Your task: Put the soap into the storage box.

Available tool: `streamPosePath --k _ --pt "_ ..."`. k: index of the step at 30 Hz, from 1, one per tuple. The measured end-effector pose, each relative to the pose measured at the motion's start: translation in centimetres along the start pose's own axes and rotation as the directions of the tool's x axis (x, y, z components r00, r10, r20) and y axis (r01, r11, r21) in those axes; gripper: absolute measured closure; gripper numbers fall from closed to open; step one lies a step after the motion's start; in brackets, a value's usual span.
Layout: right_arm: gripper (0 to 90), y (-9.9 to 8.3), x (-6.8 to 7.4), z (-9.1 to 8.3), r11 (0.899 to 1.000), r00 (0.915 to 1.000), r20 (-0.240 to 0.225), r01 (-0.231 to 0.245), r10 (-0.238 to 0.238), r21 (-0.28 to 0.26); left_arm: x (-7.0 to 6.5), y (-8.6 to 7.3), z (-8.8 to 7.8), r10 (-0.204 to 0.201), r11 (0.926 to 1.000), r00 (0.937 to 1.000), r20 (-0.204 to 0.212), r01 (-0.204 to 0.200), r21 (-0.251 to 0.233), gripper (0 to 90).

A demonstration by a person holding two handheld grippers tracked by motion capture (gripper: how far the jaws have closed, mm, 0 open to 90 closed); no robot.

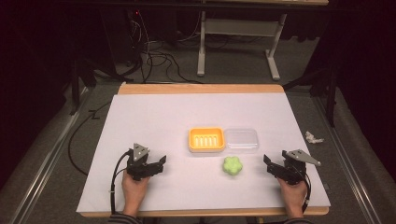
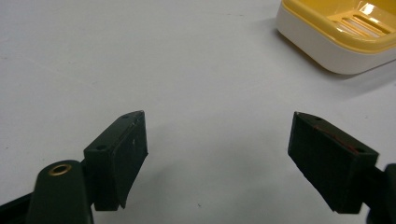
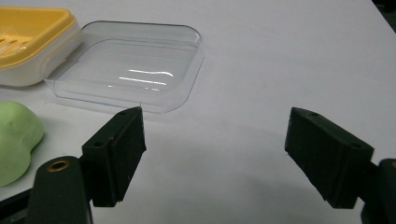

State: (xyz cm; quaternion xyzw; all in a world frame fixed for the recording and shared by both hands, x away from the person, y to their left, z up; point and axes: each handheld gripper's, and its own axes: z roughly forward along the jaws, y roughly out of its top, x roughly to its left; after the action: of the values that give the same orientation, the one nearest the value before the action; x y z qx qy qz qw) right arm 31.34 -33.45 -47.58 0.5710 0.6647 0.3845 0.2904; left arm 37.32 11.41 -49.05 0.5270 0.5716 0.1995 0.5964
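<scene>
A yellow soap dish (image 1: 206, 139) on a white base sits mid-table, with a clear plastic lid (image 1: 241, 139) lying right beside it. A green flower-shaped soap (image 1: 232, 165) rests just in front of them. My left gripper (image 1: 162, 163) stands open near the table's front left, nothing between its jaws. My right gripper (image 1: 268, 164) is open at the front right, to the right of the soap. The dish (image 2: 336, 35) shows at the top right of the left gripper view (image 2: 217, 154). The lid (image 3: 128, 70), dish (image 3: 32, 42) and soap (image 3: 16, 140) appear ahead-left of my right gripper (image 3: 215, 154).
White paper (image 1: 154, 116) covers the wooden table. A crumpled scrap (image 1: 313, 137) lies off the table's right edge. Cables (image 1: 154, 60) and a stand's legs (image 1: 238, 51) are on the floor beyond the far edge.
</scene>
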Motion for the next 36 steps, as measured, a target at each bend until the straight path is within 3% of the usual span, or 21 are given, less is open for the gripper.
streamPosePath --k 11,19,36 --pt "22.7 0.5 0.6 -0.6 1.0 0.9988 -0.043 0.025 -0.026 -0.018 0.0 0.0 0.0 0.008 1.0 1.0 -0.003 -0.008 0.0 20.4" --pt "18.3 1.1 1.8 -1.1 0.997 0.9921 -0.095 0.082 -0.083 -0.011 0.0 0.0 0.0 0.006 1.0 1.0 -0.003 -0.006 0.0 20.3" --pt "14.9 1.6 3.3 -2.7 0.995 0.984 -0.147 0.099 -0.1 -0.014 0.0 0.0 -0.1 0.004 1.0 1.0 0.0 -0.004 -0.002 20.1"
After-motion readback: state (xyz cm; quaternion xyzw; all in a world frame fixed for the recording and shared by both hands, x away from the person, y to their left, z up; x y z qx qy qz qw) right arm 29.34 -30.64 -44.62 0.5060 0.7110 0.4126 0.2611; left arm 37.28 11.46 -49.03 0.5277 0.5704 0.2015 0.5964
